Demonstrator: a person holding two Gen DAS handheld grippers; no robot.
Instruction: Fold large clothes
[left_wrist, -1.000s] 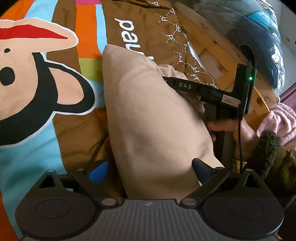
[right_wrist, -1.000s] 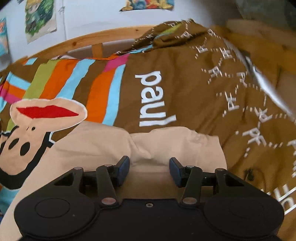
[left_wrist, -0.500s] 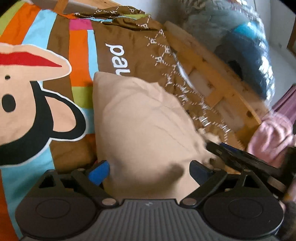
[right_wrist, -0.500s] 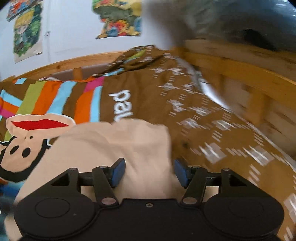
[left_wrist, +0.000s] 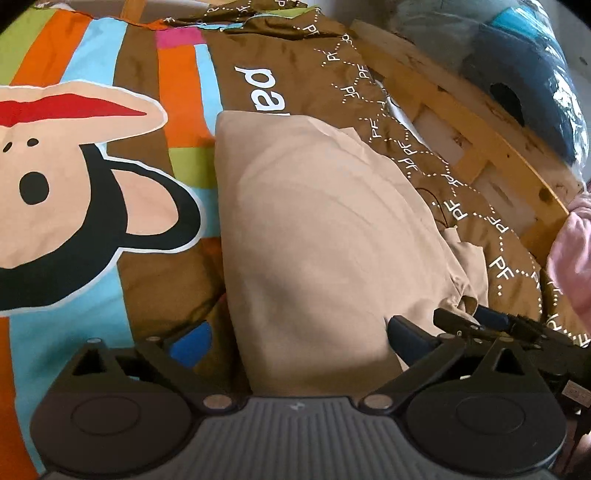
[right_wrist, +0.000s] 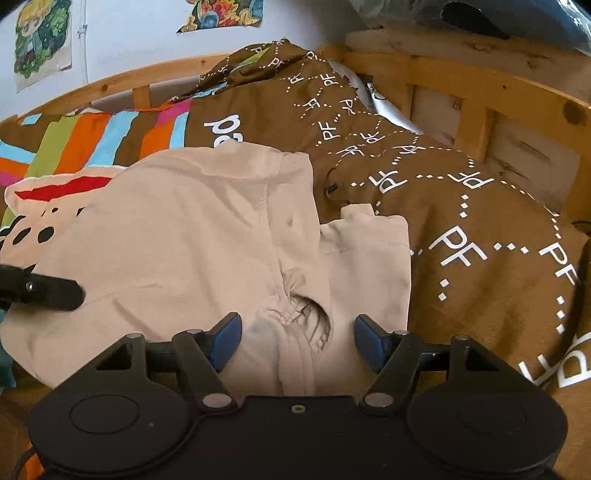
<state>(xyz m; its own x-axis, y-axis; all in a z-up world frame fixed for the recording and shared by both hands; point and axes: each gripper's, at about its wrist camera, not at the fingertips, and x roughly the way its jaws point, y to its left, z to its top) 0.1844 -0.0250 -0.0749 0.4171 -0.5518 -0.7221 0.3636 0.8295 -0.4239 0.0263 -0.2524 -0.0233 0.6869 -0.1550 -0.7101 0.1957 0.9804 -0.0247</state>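
Beige cotton garment (left_wrist: 317, 236), folded lengthwise, lies on the brown cartoon-print duvet (left_wrist: 280, 70) of the bed. Left tongs (left_wrist: 295, 341) gape wide astride its near end. Right tongs (right_wrist: 297, 341), just opening, straddle the bunched collar without gripping it, probably letting go.

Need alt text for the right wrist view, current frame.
A folded beige garment lies on a brown cartoon-print duvet, with the right gripper over its near edge, jaws open and just widening, cloth between but not pinched. The left gripper's black tip enters from the left edge. A wooden bed frame and wall posters sit behind.
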